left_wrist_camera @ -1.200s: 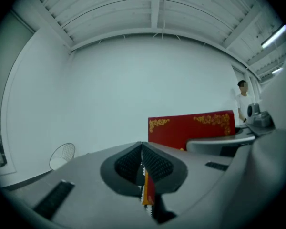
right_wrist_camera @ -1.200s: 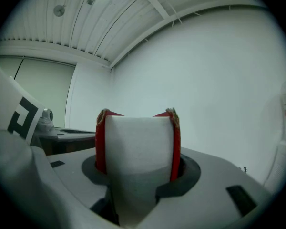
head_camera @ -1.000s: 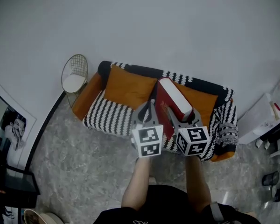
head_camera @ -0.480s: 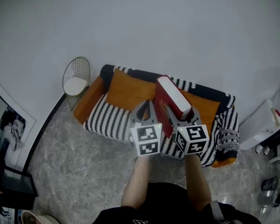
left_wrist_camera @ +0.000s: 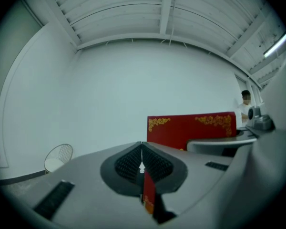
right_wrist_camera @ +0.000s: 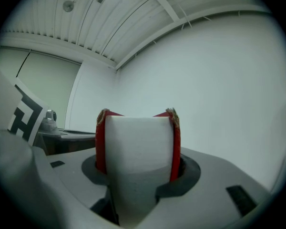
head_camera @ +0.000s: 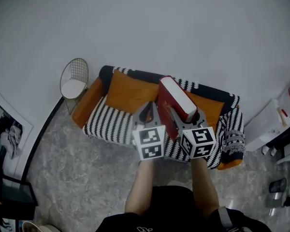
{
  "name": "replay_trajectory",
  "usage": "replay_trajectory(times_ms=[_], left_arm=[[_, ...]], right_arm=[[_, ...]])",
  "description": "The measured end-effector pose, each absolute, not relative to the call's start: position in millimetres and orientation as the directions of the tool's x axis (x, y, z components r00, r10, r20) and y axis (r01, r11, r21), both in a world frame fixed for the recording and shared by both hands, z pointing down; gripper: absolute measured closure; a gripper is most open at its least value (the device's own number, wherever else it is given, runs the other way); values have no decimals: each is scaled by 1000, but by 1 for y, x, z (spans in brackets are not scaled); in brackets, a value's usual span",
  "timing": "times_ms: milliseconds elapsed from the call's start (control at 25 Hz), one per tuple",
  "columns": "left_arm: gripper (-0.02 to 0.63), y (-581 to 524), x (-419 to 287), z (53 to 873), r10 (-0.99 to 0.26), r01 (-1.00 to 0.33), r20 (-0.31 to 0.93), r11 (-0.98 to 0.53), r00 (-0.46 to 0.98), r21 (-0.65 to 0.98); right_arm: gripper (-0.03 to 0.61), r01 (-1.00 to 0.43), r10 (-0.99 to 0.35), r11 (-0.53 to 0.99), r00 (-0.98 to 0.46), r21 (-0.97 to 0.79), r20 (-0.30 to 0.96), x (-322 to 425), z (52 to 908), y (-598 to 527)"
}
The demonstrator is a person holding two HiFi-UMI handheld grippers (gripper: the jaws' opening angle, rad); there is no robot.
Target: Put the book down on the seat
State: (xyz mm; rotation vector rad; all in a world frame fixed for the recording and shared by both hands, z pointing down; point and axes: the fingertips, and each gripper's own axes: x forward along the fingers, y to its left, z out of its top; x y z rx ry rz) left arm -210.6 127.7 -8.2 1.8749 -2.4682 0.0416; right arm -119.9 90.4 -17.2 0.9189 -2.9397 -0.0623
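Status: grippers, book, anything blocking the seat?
Right gripper clamped on red book, held off striped seat. Left gripper shut on red strip, likely its cover. Nothing blocking.

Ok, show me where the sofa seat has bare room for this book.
The striped seat is bare across its left half, bordered by the orange arm at its end and the orange back cushion behind. Much of the right half is hidden behind the raised book, and a patterned throw drapes that arm.
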Motion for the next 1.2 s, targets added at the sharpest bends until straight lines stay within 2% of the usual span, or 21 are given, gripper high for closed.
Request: replay_trajectory(times_ms=[1200], left_arm=[[600, 116, -209, 44, -959, -965, 166, 245, -228, 90]], right_arm=[[345, -552, -552, 833, -819, 48, 158, -125, 27, 87]])
